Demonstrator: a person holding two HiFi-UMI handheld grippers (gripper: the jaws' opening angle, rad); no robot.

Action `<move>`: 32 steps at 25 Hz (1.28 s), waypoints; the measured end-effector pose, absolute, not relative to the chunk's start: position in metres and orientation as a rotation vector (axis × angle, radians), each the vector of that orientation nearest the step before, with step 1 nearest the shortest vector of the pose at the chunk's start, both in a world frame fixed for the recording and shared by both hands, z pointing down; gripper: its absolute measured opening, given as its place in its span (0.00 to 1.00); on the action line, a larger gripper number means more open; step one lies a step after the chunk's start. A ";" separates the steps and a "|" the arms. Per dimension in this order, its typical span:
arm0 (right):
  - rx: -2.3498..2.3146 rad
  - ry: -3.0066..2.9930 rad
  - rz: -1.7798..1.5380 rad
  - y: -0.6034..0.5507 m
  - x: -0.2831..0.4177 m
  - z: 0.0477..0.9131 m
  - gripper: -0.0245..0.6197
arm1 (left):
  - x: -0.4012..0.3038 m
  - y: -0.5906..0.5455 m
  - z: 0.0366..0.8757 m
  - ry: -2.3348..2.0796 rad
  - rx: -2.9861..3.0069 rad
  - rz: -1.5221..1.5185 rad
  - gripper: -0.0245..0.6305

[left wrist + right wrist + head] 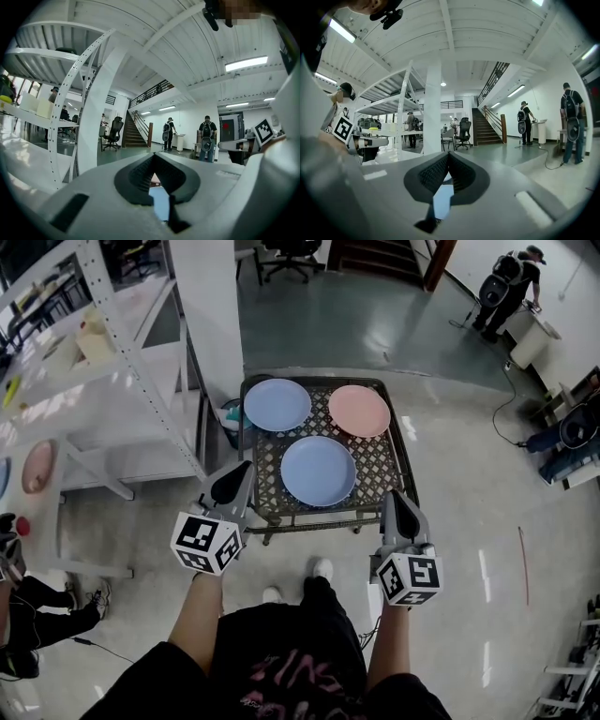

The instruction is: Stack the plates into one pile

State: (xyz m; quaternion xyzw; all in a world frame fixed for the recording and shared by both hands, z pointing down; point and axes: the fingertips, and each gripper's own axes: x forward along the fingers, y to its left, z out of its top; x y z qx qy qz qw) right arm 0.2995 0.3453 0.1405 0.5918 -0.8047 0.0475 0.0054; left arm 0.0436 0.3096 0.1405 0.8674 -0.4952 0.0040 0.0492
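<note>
Three plates [277, 404] [359, 410] [318, 470] sit unstacked on the table [378, 461] (grippers [244, 468] [395, 497] closed).

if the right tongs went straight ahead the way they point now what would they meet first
Nothing close, it seems. The right tongs, shut, point level, higher than the table; the near blue plate shows only low through their gap, so they would likely pass over it. Depth is unclear.

A white shelving rack [112, 381] stands to my left beside a white column [211, 306]. The floor [469, 502] near me is pale. A staircase [136, 133] and an office chair [112, 136] stand far off, with strip lights [246, 63] overhead.
</note>
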 end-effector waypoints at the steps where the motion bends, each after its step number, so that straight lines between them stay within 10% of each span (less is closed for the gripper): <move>1: 1.854 -2.515 0.153 0.344 0.300 0.143 0.06 | 0.044 0.308 0.143 -1.504 2.640 0.015 0.04; 32: 1.654 -2.519 0.478 0.162 0.361 0.248 0.06 | 0.099 0.163 0.236 -1.585 2.399 0.252 0.04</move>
